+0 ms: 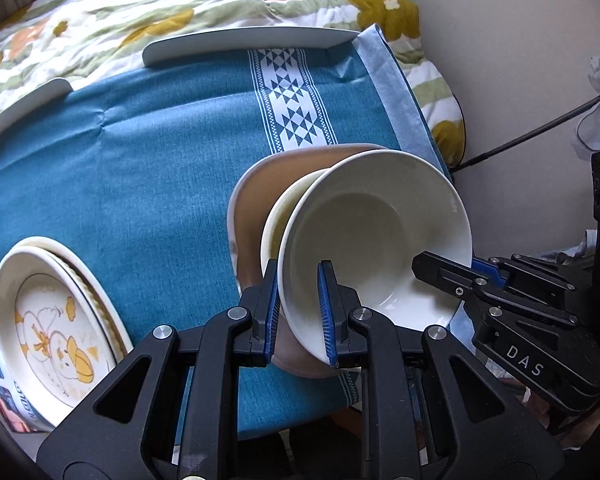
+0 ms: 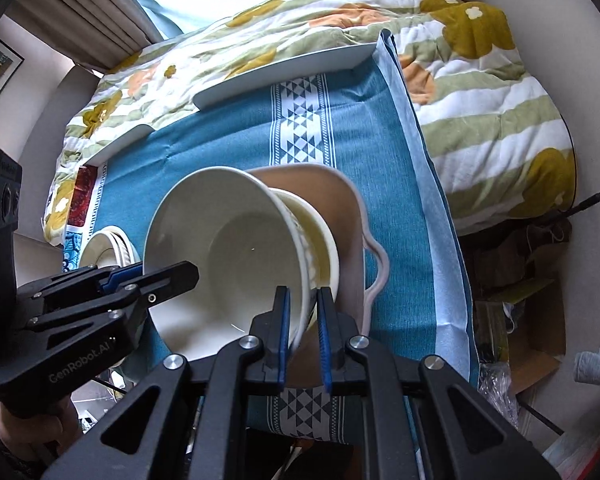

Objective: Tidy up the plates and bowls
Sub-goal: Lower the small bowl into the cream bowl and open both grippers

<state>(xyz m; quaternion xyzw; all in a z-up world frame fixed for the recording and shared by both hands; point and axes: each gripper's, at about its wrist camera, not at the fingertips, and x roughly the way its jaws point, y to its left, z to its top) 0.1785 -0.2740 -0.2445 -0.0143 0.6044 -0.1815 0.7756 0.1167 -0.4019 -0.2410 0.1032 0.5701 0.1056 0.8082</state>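
Duck plate (image 1: 56, 332) faces only left claw's (image 1: 298, 312) camera.

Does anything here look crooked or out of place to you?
Yes. The white bowl is tipped steeply on its side, pinched at opposite rims by the left claw and right claw, leaning over a smaller bowl in the beige dish.

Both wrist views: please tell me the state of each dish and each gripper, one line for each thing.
White bowl: tilted, gripped at opposite rims, stacked on a smaller bowl.
Smaller bowl: under the white bowl, over the beige dish.
Beige dish: lowest of the stack.
Duck plate: lying on the blue cloth, stacked on other dishes.
Left gripper: shut on the white bowl's rim.
Right gripper: shut on the white bowl's rim.
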